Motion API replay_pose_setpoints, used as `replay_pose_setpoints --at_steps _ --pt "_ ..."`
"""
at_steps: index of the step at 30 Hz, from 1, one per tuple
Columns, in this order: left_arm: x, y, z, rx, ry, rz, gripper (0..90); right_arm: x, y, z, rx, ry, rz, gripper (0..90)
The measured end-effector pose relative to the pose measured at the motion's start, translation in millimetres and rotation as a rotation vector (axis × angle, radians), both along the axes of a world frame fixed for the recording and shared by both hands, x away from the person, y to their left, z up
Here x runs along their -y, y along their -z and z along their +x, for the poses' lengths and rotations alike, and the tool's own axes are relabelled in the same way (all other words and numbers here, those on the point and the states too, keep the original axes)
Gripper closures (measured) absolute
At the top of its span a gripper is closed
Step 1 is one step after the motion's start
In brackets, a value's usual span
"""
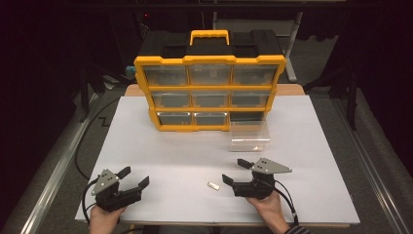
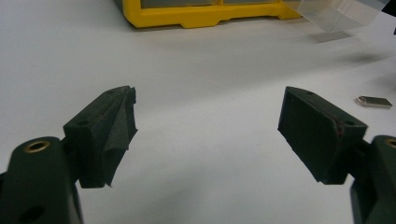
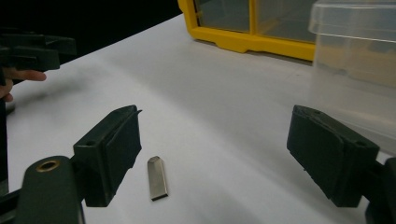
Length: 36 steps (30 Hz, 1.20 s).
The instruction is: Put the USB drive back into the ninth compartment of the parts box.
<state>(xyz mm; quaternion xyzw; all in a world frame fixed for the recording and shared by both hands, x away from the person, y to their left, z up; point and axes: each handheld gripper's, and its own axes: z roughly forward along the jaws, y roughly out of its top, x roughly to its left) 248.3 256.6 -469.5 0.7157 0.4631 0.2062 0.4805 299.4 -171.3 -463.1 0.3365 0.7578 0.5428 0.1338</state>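
1. Left gripper [image 1: 135, 176], lower left of the high view, released, jaws spread wide.
2. Right gripper [image 1: 235, 170], lower centre-right, likewise released.
3. Small metal piece [image 1: 213, 185] lies flat on the white table [image 1: 160, 156], just left of the right gripper, untouched.
4. Clear drawer [image 1: 250, 136], mid-frame.
5. Yellow organizer [image 1: 209, 80], top centre.

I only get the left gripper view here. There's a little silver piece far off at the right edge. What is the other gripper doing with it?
Observer: Nothing yet. The right gripper is open, and the metal piece lies on the table just beside its jaws.
Operator: And that clear thing up top?
Observer: A clear drawer, out on the table in front of the yellow organizer.
Operator: Where's it from?
Observer: Probably the organizer's empty bottom-right slot.
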Motion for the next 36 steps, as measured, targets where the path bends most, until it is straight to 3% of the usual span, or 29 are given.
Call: replay_pose_setpoints --at_steps 8,9,10,11,14,16,17,20,22,24,27,36 --pt "-0.4 -0.4 -0.7 0.002 0.003 -0.001 19.8 -20.2 -0.3 7.0 -0.025 -0.056 -0.035 22.6" --pt "-0.7 -0.4 -0.8 0.002 0.002 -0.003 19.8 -27.6 -1.0 8.9 -0.037 -0.078 -0.082 26.4" --pt "-0.7 -0.4 -0.8 0.002 0.002 -0.003 19.8 -27.6 -1.0 8.9 -0.037 -0.078 -0.082 26.4" --pt "-1.0 -0.3 -0.7 0.002 0.002 -0.005 19.9 -33.5 -2.6 9.6 -0.045 -0.097 -0.126 30.0" --pt "-1.3 -0.3 -0.7 0.000 0.001 -0.007 19.8 -37.2 -4.5 10.3 -0.059 -0.111 -0.158 34.1" --pt "-1.3 -0.4 -0.8 0.002 0.001 -0.006 19.8 -41.7 -9.4 12.6 -0.108 -0.134 -0.223 39.9" --pt "-1.2 -0.4 -0.9 0.002 0.002 -0.005 19.8 -41.7 -9.4 12.6 -0.108 -0.134 -0.223 39.9" --pt "-1.1 -0.4 -0.7 0.003 0.004 -0.004 19.8 -46.1 -15.2 15.3 -0.153 -0.158 -0.309 43.5" --pt "-1.0 -0.6 -1.0 0.004 0.004 -0.004 19.9 -51.8 -20.0 19.3 -0.217 -0.193 -0.408 44.5" --pt "-1.0 -0.6 -1.1 0.005 0.004 -0.003 19.8 -53.3 -21.2 20.5 -0.237 -0.198 -0.436 44.9" --pt "-1.2 -0.6 -1.0 0.004 0.004 -0.004 19.8 -59.6 -23.8 26.2 -0.330 -0.228 -0.506 48.8" --pt "-1.0 -0.5 -1.1 0.006 0.004 -0.003 20.0 -77.0 -19.0 27.3 -0.366 -0.263 -0.634 58.4"
